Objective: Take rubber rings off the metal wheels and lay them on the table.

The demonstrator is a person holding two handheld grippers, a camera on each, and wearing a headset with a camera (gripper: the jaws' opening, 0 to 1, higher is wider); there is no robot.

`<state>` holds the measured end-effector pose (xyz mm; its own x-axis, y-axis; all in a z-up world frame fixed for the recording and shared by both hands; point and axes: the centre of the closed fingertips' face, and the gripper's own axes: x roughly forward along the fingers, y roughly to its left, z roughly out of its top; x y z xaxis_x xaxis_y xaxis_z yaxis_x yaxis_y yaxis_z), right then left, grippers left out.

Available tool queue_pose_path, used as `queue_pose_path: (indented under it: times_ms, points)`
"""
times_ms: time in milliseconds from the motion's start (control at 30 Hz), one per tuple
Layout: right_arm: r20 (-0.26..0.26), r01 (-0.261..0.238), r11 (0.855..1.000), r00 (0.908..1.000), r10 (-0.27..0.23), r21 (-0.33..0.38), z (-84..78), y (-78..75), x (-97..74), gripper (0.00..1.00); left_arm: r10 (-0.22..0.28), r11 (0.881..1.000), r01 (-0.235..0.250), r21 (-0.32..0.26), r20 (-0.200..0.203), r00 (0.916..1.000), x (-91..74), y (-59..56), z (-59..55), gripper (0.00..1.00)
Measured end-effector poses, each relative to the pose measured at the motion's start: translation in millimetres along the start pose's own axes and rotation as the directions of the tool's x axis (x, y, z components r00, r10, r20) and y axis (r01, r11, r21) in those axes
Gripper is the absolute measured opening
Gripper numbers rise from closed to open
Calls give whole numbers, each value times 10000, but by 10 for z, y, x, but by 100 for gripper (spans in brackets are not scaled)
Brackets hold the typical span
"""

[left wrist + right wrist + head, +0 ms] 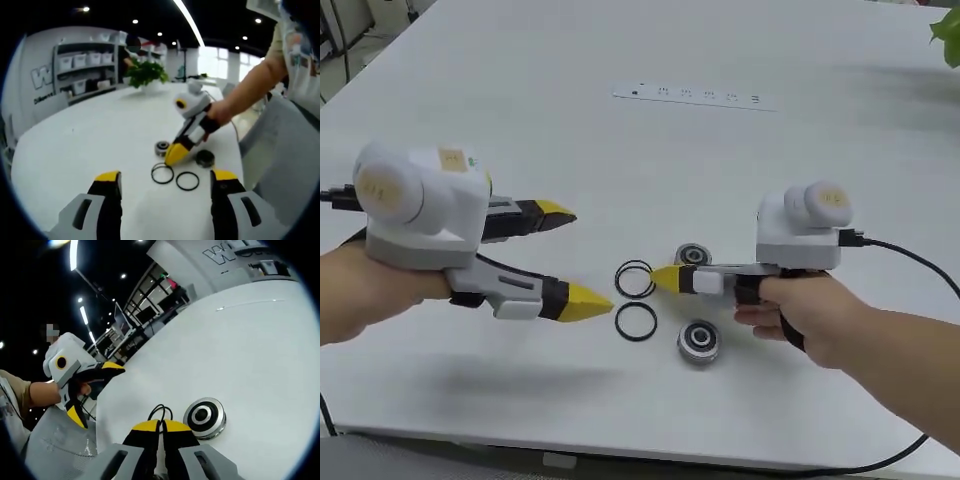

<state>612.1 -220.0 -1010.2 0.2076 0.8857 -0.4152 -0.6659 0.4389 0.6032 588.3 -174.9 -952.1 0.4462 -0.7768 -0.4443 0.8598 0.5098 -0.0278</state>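
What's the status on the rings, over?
Left gripper open, hovering clear. Right gripper shut on rubber ring, at the table. Second ring lies flat, two metal wheels alongside. Nothing blocking.

white table (740, 160) | power strip (695, 96) | near wheel (699, 340) | far wheel (693, 253) | rubber ring (636, 321)

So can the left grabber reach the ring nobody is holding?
Probably yes. The left gripper is open, and the free ring lies just past its tips on bare table, nothing between.

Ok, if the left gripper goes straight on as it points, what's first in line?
Probably the nearer rubber ring, flat on the table; just beyond, the right gripper seems to pinch the other ring. The left gripper may ride high and pass over.
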Motion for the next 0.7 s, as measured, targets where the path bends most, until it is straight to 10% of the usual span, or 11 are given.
queue_pose_path:
  times_ms: [700]
  points:
    - [-10, 436, 9934, 9990, -439, -1058, 33, -15, -46, 12, -31, 10000, 30, -51, -143, 9999, 6, -13, -25, 73]
